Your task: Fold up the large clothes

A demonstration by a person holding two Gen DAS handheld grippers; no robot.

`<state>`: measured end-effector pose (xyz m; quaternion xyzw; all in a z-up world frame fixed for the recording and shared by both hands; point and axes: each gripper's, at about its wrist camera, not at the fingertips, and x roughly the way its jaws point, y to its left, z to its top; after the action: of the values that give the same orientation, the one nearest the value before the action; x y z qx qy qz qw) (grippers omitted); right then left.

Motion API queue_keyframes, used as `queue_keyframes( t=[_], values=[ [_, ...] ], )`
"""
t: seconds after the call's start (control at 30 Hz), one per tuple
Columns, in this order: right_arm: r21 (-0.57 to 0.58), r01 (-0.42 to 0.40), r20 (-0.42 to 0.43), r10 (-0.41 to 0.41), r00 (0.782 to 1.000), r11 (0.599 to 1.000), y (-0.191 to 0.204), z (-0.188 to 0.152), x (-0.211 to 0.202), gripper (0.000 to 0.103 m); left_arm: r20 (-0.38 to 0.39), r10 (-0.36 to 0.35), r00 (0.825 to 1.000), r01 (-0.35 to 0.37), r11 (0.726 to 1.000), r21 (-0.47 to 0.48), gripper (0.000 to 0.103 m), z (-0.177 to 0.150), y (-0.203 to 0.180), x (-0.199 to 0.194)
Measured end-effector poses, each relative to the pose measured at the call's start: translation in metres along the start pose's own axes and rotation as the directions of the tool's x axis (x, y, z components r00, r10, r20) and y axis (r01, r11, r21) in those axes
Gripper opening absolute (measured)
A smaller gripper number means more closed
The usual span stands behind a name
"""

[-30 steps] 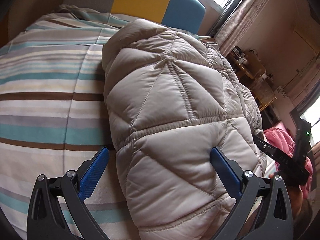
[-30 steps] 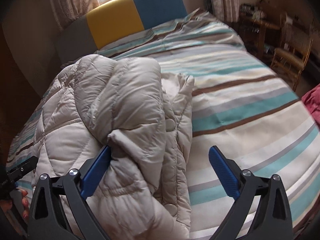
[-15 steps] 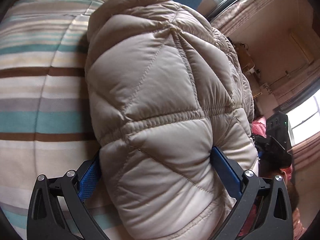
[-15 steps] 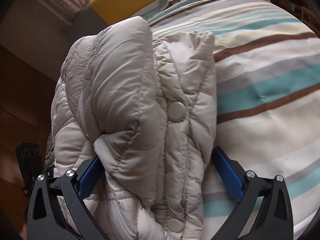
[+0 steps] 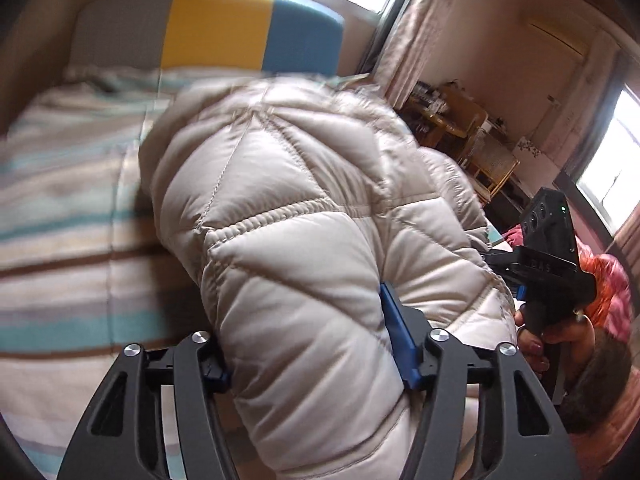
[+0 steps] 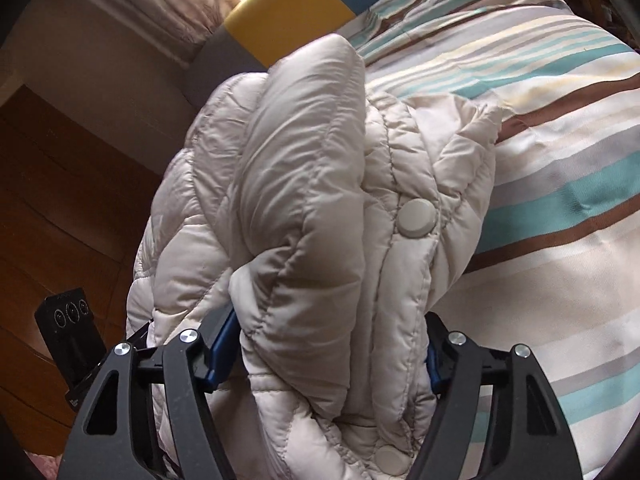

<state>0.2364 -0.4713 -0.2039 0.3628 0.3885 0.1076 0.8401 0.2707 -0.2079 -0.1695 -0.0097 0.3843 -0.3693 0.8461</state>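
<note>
Where both sets stood wide a second ago, the left tongs (image 5: 306,332) and right tongs (image 6: 326,354) have just been closing and now pinch the puffy beige jacket (image 5: 288,248). It bulges up between them over the striped bed (image 6: 560,184).

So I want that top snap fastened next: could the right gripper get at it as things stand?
Probably not: the right gripper has just closed its jaws on the puffer jacket, so it is occupied; the snap lies exposed beyond it.
</note>
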Motion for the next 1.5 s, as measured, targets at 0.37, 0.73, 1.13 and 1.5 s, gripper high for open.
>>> queue_keyframes(
  t=[0.37, 0.73, 1.13, 1.5],
  values=[
    [-0.107, -0.078, 0.005, 0.079, 0.997, 0.991, 0.075, -0.034, 0.047, 0.070, 0.142, 0.074, 0.987, -0.075, 0.997, -0.002, 0.057, -0.030, 0.044, -0.071],
    [-0.262, -0.120, -0.090, 0.100, 0.991, 0.957, 0.180, -0.058, 0.153, 0.070, 0.182, 0.270, 0.945, -0.244, 0.957, -0.156, 0.057, -0.073, 0.142, -0.155],
    [-0.334, 0.163, 0.081, -0.145, 0.986, 0.928, 0.171, -0.065, 0.168, 0.089, 0.131, 0.474, 0.871, -0.428, 0.862, -0.270, 0.092, -0.111, 0.169, -0.167],
    [-0.416, 0.417, 0.179, -0.377, 0.909, 0.808, 0.183, -0.072, 0.196, 0.096, 0.041, 0.539, 0.841, -0.510, 0.817, -0.269, 0.100, -0.097, 0.168, -0.140]
  ],
)
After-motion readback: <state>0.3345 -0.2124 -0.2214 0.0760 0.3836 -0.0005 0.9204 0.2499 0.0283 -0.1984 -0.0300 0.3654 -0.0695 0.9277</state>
